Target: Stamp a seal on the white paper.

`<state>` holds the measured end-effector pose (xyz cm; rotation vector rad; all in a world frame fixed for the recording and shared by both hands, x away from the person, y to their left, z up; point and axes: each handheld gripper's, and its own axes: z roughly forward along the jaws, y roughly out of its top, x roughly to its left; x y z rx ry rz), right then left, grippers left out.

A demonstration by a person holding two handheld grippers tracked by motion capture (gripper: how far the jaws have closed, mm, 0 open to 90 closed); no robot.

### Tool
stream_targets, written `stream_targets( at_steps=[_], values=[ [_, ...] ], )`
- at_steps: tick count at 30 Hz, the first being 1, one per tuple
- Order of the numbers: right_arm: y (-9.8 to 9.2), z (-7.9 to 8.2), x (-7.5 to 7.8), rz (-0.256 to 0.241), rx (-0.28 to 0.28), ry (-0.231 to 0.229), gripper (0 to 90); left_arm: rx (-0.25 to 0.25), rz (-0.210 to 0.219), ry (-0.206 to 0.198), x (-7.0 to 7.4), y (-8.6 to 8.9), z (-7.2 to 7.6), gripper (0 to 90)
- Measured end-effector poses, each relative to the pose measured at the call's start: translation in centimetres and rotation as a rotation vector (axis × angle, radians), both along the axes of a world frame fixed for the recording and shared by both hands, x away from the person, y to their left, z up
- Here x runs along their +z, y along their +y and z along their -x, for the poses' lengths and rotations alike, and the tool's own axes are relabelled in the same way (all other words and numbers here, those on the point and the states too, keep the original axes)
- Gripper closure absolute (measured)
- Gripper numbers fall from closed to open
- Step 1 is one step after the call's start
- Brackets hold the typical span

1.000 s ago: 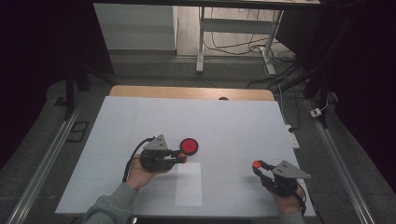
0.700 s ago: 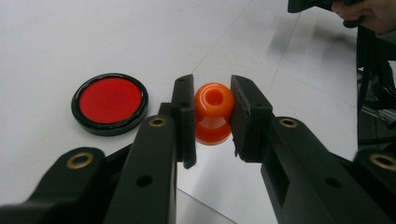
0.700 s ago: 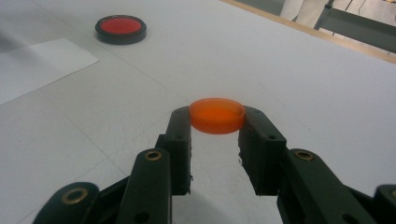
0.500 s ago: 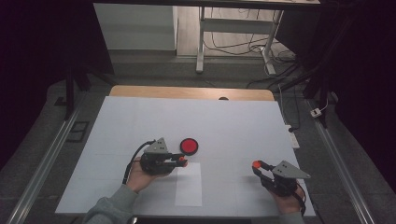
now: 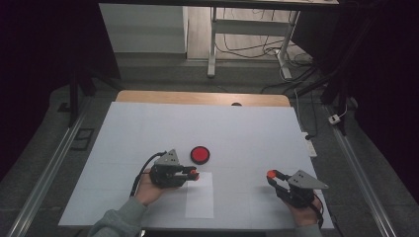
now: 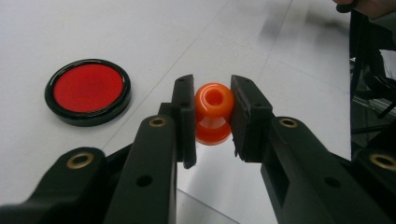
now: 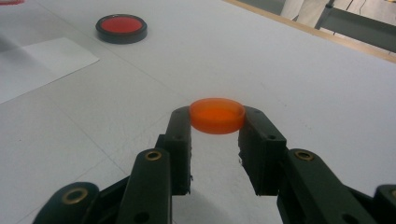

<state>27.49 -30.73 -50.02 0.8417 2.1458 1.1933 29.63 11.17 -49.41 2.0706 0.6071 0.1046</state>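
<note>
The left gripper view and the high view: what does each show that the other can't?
Left gripper view: the orange piece pinched between the jaws has a hole in its rounded top and a narrower waist.

High view: both hands at once, the right gripper with an orange disc at its tips, the white sheet between the hands, and the floor beyond the table.

Both: the left gripper, its orange piece, and the red disc in its black rim.
</note>
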Motion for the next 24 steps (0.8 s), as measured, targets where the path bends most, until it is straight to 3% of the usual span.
stream_targets(
  at_steps=[24],
  values=[
    [0.0, 0.0, 0.0, 0.001, 0.001, 0.002, 64.5, -0.06, -0.059, 0.021, -1.5, -1.7, 0.4, 72.3]
  ],
)
